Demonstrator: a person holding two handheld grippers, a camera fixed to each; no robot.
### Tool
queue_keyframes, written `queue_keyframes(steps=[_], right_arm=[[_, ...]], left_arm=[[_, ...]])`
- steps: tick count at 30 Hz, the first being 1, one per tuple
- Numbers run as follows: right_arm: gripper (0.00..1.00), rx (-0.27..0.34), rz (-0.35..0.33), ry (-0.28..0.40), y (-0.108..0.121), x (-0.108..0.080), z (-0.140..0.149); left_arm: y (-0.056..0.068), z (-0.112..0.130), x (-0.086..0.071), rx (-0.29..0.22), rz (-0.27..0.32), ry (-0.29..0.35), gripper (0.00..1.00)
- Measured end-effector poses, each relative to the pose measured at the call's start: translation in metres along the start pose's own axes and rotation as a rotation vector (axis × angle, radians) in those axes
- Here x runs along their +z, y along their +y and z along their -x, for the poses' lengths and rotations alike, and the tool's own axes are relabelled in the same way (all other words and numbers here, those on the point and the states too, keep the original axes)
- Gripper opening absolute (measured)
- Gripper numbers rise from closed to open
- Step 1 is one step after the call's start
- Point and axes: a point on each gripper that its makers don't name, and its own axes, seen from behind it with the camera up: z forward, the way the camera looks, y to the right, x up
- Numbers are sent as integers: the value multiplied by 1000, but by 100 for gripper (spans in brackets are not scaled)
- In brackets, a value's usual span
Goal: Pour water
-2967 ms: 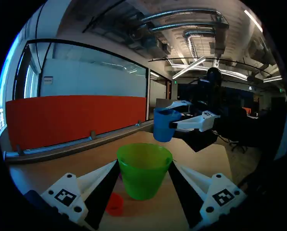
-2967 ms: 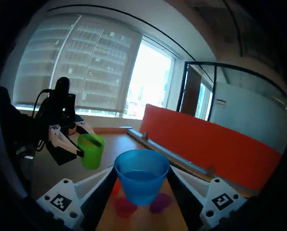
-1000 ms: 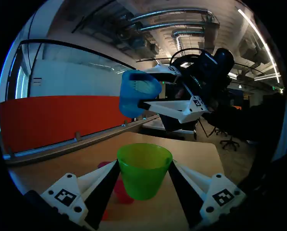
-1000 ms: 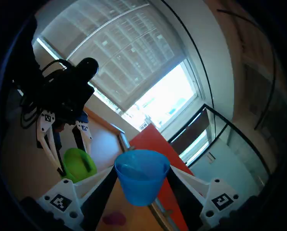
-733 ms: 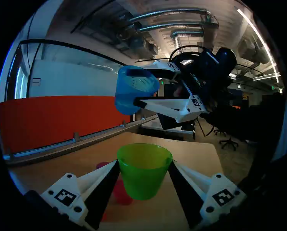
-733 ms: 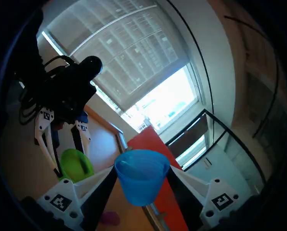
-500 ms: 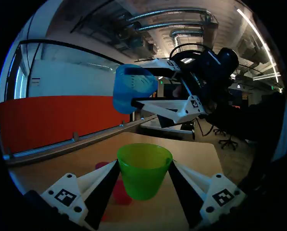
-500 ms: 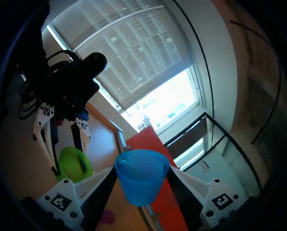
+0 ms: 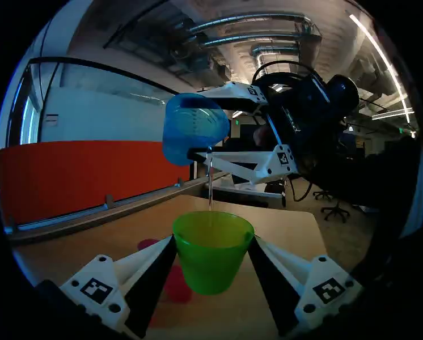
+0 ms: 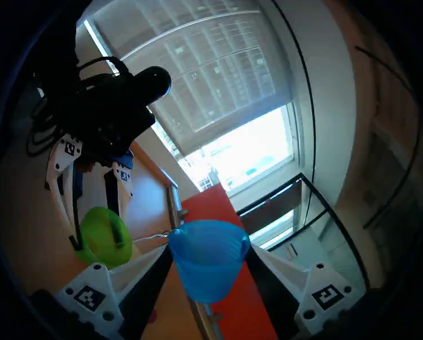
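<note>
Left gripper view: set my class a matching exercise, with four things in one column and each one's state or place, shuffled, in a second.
Things
1. blue cup
2. green cup
3. water stream
4. orange partition

States or places
a. falling thin into the green cup
b. upright in the left hand-held gripper
c. standing beyond the table
d. tilted, raised in the right hand-held gripper

Pairs: 1-d, 2-b, 3-a, 4-c

A wooden table (image 9: pixel 285 226) carries a pink round piece (image 9: pixel 147 244) and a red round piece (image 9: pixel 177 285).
</note>
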Motion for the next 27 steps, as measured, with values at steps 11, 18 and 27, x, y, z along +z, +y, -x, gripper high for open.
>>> queue_keyframes(steps=[11, 18, 27], right_arm=[[90, -44, 6, -7, 2, 1, 1], [91, -72, 11, -6, 2, 2, 0], [91, -103, 19, -6, 3, 1, -1]], left_arm=[[0, -1, 1, 1, 0, 1, 87], [1, -1, 1, 0, 0, 4, 86], [0, 1, 1, 1, 1, 1, 87]])
